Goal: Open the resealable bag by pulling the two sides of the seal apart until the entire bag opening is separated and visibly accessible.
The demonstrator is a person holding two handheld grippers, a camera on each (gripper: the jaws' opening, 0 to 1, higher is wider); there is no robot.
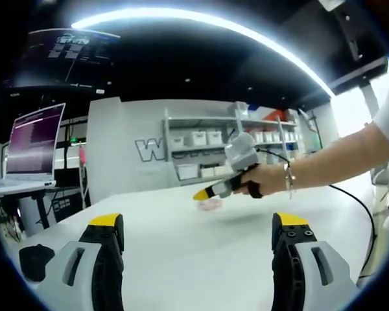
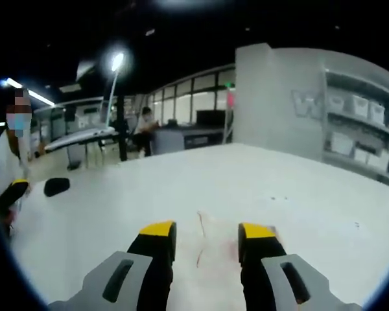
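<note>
While my right tool [image 2: 206, 233] hangs spread over the thin, limp, slippery-looking bag [image 2: 211, 243] on the tabletop [image 2: 298, 188], left tool [image 1: 201, 227] spread, empty; I'd pinch seal lips.

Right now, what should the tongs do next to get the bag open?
Probably lower the right tongs and pinch one side of the seal: they are open, with the clear bag flat on the white table between them. The left tongs are open and holding nothing.
</note>
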